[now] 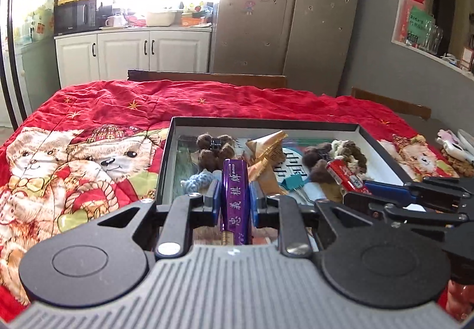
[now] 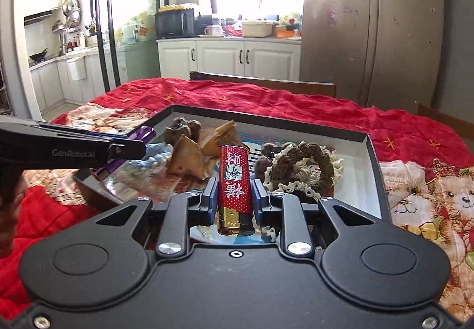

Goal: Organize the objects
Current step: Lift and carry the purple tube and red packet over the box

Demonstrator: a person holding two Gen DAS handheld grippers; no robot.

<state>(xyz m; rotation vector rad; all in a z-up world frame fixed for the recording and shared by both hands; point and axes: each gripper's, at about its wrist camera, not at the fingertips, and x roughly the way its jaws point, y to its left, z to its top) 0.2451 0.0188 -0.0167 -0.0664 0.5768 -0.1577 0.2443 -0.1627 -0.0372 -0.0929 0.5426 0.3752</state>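
- Left wrist view: the left gripper (image 1: 235, 195) is clamping a purple lighter (image 1: 235, 195) between its blue pads; the lighter is standing on end, white characters running down its face; it is hanging over the near edge of the dark shallow box (image 1: 266, 121).
- Same view: the box is sitting on a red bear-print cloth (image 1: 89, 127); inside are lying a brown fuzzy hair clip (image 1: 214, 146), tan folded paper packets (image 1: 265, 148), a pale blue crocheted piece (image 1: 198, 179), a teal binder clip (image 1: 291, 182) and a brown-and-cream scrunchie (image 1: 349, 151); they are crowding together, several touching.
- Same view: the right gripper (image 1: 367, 183) is reaching in from the right edge, gripping a red lighter (image 1: 346, 176) over the box's near right part.
- Right wrist view: the right gripper (image 2: 235, 195) is clamped on the red lighter (image 2: 234, 177), gold metal end toward the camera; the lighter is hanging above the box (image 2: 370, 151) interior, just beside the scrunchie (image 2: 302, 169).
- Same view: the left gripper (image 2: 139, 148) is entering from the left edge, the purple lighter (image 2: 142, 133) showing behind its fingers, near the pale blue crocheted piece (image 2: 151, 160) and the paper packets (image 2: 189, 157); the bear-print cloth (image 2: 326, 109) is spreading around the box.
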